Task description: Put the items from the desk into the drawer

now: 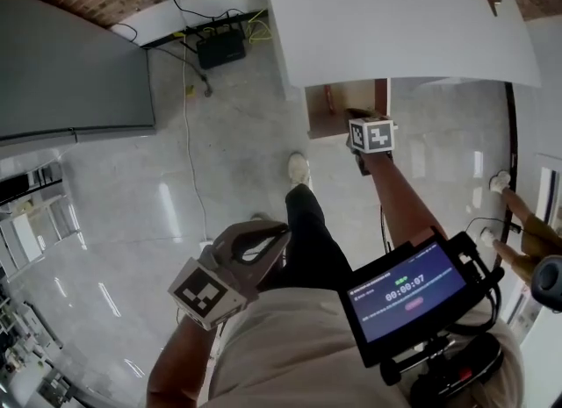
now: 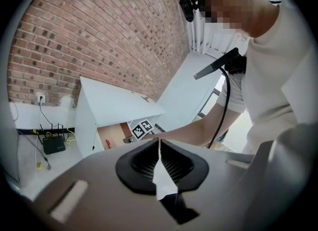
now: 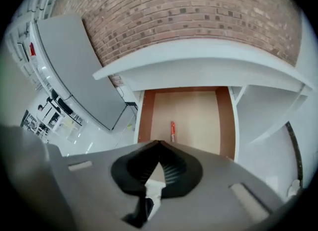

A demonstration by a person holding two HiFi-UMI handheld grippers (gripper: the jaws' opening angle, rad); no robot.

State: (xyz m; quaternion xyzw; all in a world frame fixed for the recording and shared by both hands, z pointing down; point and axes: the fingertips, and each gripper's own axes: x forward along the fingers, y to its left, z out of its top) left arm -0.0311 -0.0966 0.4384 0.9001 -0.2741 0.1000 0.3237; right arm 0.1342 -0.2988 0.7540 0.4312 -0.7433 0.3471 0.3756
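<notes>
Right gripper view shows right tongs pressed together facing a red pen in the drawer; left tongs likewise

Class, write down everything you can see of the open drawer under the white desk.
The open drawer is a rectangular tray, seemingly wood: pale tan floor framed by a darker reddish-brown rim. It stands pulled out level from beneath the white desk top. One slim red stick-like item lies lengthwise on its floor, left of centre; nothing else shows inside. The right gripper, jaws together, hangs over its front edge; whether it touches cannot be told.
</notes>
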